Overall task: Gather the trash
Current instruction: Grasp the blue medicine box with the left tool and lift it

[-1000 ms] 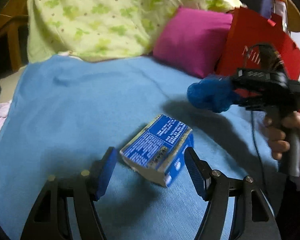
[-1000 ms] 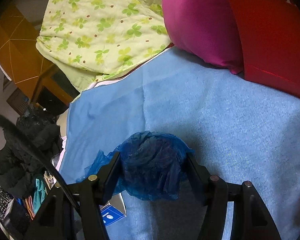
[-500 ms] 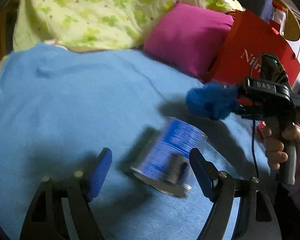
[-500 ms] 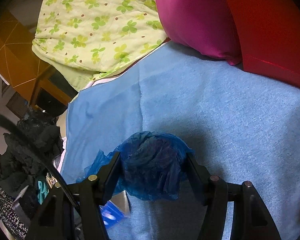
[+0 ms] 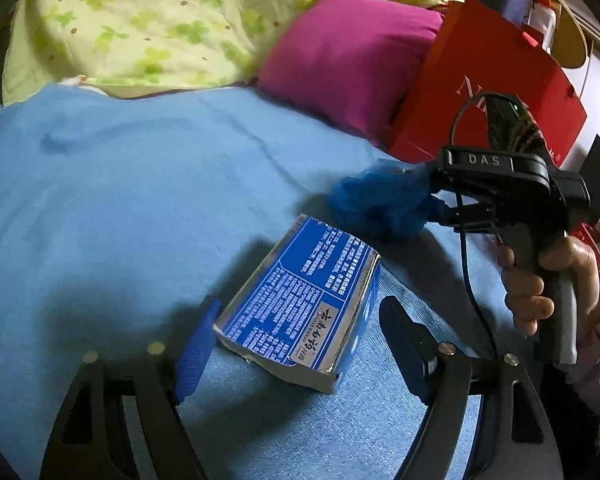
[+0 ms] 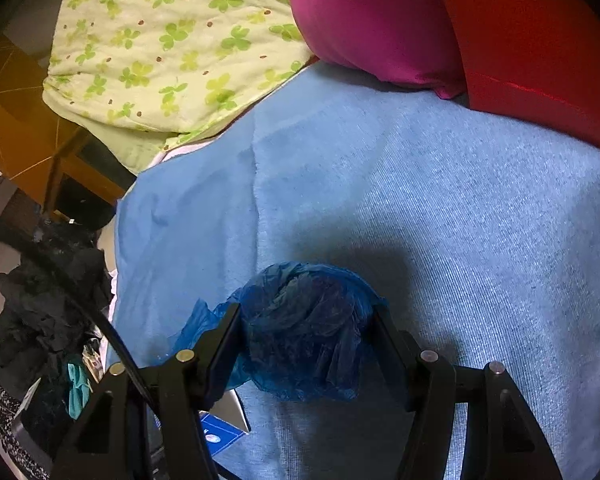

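A blue and white carton (image 5: 300, 312) lies on the blue blanket (image 5: 120, 200), tilted, between the fingers of my left gripper (image 5: 296, 344). The left jaws stand open on either side of it; the left pad is close to or touching its edge, the right pad is apart. My right gripper (image 6: 306, 340) is shut on a crumpled blue plastic wad (image 6: 304, 328) and holds it above the blanket. The wad (image 5: 380, 204) and the right gripper (image 5: 500, 188) also show in the left wrist view, just beyond the carton. A corner of the carton (image 6: 220, 436) shows below the right gripper.
A magenta pillow (image 5: 348, 60) and a red paper bag (image 5: 488, 92) stand at the back right. A green clover quilt (image 5: 160, 20) lies at the back. Dark clothes (image 6: 40, 312) are piled off the bed's left edge.
The left gripper has shifted and come closer around the carton, which shows larger between the fingers. The right gripper holds the wad steady and has drifted slightly.
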A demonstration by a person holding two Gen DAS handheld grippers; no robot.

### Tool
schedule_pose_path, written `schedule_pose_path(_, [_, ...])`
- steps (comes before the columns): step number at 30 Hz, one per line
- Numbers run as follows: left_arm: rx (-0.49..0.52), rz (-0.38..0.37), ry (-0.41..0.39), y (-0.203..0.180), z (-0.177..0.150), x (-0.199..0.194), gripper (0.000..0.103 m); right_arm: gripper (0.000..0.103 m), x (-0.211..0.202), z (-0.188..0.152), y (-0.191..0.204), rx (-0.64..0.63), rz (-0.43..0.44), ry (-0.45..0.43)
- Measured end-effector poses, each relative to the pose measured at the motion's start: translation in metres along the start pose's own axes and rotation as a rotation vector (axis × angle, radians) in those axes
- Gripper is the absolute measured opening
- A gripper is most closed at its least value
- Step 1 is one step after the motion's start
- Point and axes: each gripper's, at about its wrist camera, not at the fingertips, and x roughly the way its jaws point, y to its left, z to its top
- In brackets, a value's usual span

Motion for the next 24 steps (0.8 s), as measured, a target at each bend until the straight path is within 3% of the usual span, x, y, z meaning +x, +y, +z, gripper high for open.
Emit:
schedule_pose_path(10, [0.111,0.059,0.017,-0.03,-0.008,0.005,0.08,0.066,0.001,0.0,0.001,-0.014,-0.01,0.007])
schedule_pose_path(19, [0.121,0.104,-0.005,-0.041,-0.015,0.003,0.08,0.065,0.001,0.0,0.003,-0.018,-0.015,0.005])
schedule_pose_path(24, [0.155,0.124,-0.011,-0.049,-0.019,0.001,0.074,0.065,0.001,-0.001,0.004,-0.022,-0.019,0.004])
